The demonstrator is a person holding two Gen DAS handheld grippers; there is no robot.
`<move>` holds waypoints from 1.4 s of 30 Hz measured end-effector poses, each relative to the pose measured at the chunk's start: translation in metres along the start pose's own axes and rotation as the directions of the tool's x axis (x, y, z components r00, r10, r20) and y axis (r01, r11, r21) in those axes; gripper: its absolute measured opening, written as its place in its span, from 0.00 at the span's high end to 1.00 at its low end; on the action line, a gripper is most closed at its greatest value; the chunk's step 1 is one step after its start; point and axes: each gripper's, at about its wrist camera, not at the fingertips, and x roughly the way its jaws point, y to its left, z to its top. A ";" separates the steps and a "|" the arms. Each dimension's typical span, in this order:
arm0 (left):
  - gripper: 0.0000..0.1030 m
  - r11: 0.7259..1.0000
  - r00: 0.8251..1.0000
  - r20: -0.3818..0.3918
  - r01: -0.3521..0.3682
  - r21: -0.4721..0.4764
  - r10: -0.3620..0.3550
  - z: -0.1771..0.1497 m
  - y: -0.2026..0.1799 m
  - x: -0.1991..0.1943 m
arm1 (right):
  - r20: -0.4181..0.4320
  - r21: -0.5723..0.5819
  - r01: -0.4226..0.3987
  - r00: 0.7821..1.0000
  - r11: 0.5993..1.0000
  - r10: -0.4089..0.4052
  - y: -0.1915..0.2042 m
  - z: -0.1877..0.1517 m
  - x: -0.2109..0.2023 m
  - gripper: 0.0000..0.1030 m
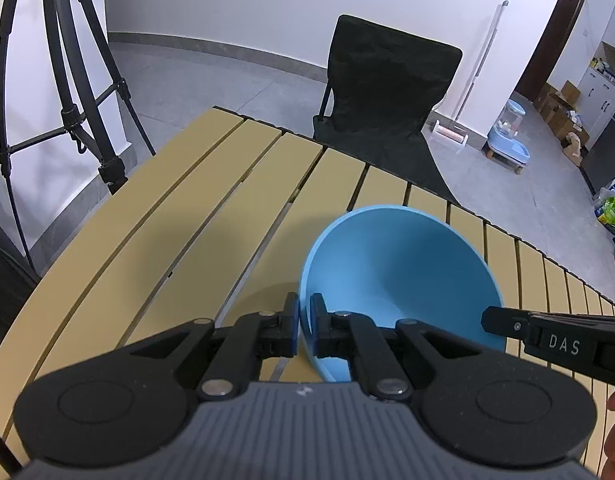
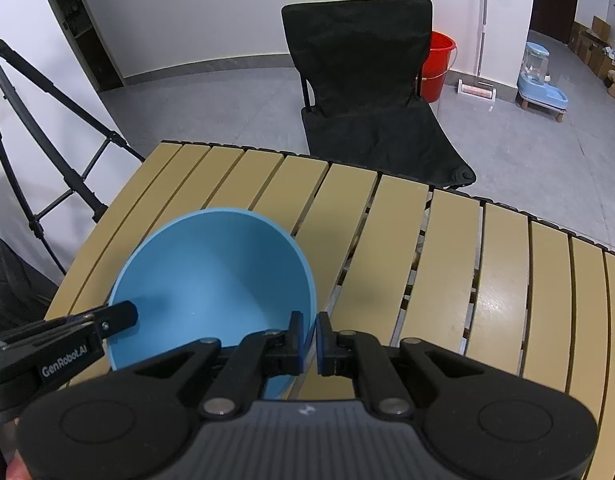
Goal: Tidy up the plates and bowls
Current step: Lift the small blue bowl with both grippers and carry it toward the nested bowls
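Now | left hand-held gripper clamps blue bowl rim | right hand-held gripper clamps opposite rim

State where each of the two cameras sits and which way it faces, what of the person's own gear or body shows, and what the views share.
Left wrist: on the left gripper, angled down over the slatted table; its pads pinch the blue bowl's rim; the right gripper enters at right.
Right wrist: on the right gripper, angled down, clamping the opposite rim; the left gripper enters at left.
Shared: bowl, table, black folding chair, tripod.
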 end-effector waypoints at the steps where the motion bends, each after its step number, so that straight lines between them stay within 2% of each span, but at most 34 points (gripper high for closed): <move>1: 0.94 1.000 1.000 0.002 0.001 0.001 -0.001 -0.001 -0.001 -0.002 | 0.002 0.002 0.000 1.000 1.000 0.000 0.000 -0.001 -0.002 0.94; 13: 0.94 1.000 0.999 0.027 0.018 0.021 -0.019 -0.009 -0.012 -0.039 | 0.033 0.014 -0.001 0.999 1.000 0.000 -0.002 -0.016 -0.042 0.94; 42: 0.94 0.991 0.991 0.094 0.086 0.103 -0.096 -0.051 -0.063 -0.160 | 0.127 0.063 0.055 0.990 0.997 -0.063 -0.025 -0.081 -0.183 0.94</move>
